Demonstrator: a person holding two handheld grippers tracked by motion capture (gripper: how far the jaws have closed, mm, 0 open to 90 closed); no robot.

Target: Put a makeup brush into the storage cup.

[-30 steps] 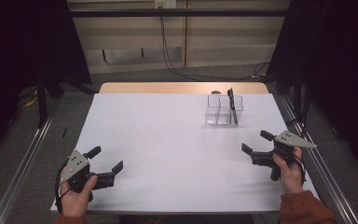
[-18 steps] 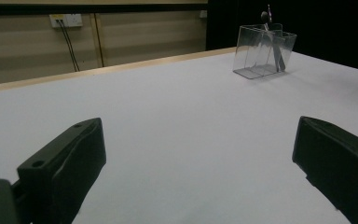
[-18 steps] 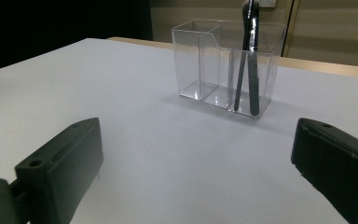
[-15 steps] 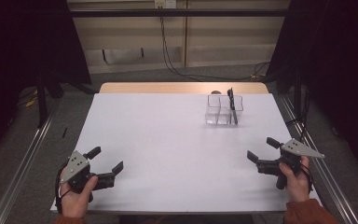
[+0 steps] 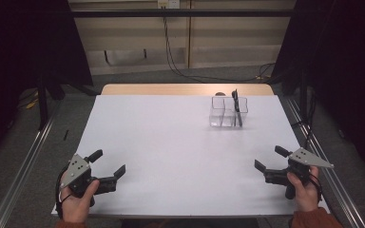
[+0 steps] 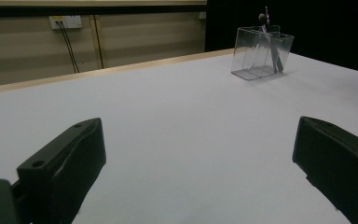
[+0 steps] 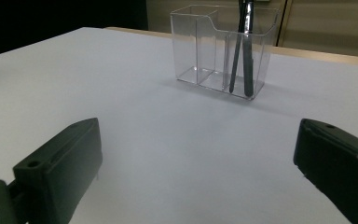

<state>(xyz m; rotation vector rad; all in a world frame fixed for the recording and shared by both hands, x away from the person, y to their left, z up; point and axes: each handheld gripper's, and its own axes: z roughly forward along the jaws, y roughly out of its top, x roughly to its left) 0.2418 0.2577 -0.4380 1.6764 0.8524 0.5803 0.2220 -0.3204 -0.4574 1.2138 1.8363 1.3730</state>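
Right now both tongs are empty w/ jaws wide apart: your left gripper [image 5: 108, 165] sits at the near-left corner of the white table [image 5: 171, 142], same spot as a sec ago. Your right gripper [image 5: 269, 159] has dropped back toward the near-right edge since then, further from the clear organizer [image 5: 227, 113], which hasn't budged at the far right. Two dark pens [image 7: 241, 51] stand tilted in its end compartment; other compartments look empty. Reads like a pull-back to rest, not an approach, so nothing's in hand and the pens are well apart from both grippers.
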